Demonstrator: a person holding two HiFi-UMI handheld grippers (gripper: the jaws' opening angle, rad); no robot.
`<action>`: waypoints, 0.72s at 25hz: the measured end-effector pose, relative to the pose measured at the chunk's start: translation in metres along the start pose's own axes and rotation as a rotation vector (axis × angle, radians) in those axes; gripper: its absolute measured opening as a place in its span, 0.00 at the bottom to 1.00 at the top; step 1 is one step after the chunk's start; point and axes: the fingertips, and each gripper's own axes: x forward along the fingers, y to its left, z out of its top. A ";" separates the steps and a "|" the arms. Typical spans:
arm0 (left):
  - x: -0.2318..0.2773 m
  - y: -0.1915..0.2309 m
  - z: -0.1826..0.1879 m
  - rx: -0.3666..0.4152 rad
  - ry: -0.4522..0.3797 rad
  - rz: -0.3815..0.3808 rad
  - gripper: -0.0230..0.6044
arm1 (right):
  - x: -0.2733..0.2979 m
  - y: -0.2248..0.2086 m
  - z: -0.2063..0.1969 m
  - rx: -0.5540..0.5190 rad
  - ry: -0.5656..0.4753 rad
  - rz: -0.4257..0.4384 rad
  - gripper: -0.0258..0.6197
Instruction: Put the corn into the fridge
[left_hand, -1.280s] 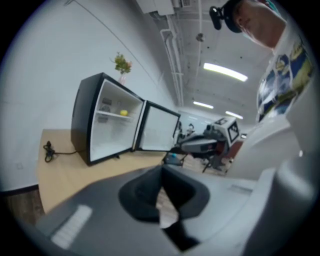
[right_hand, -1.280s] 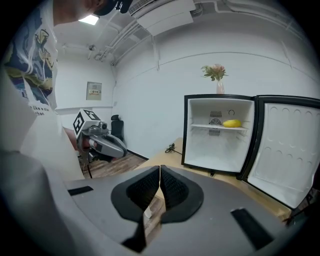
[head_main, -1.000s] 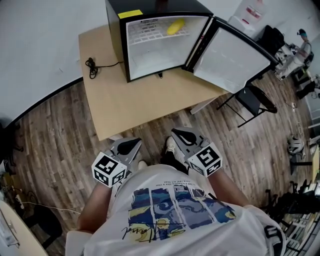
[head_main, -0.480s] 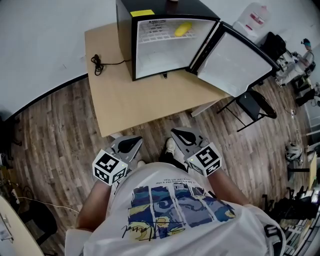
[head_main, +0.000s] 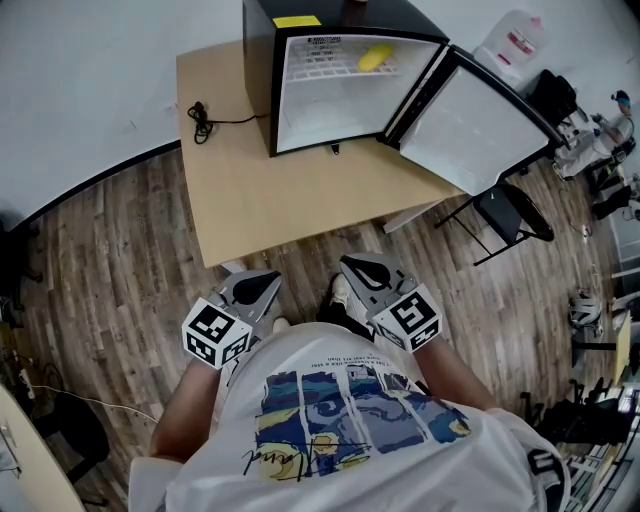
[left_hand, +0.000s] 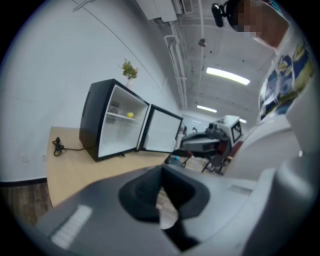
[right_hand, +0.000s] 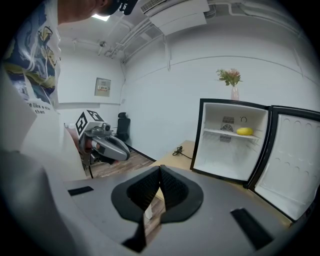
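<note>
The yellow corn lies on the upper wire shelf inside the black mini fridge, whose door hangs wide open to the right. It also shows as a small yellow shape, the corn, in both gripper views. My left gripper and right gripper are held close to my body, well short of the table, both shut with nothing between the jaws. The left gripper and the right gripper each show their tips pressed together.
The fridge stands on a light wooden table with a black power cord at its left. A black folding chair stands right of the table. Wood floor lies between me and the table. Cluttered gear fills the far right.
The grippers stay where they were in front of my body. The fridge and table have shifted slightly right and up in the head view as my head moved.
</note>
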 end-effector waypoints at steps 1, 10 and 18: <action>0.001 -0.001 0.001 0.001 0.001 -0.002 0.05 | -0.001 -0.001 0.000 0.001 0.000 0.000 0.06; 0.011 -0.006 0.002 0.006 0.012 -0.022 0.05 | -0.005 -0.007 -0.004 0.009 0.007 -0.006 0.06; 0.037 -0.004 0.005 -0.002 0.026 -0.014 0.05 | -0.011 -0.032 -0.010 0.000 0.007 0.000 0.06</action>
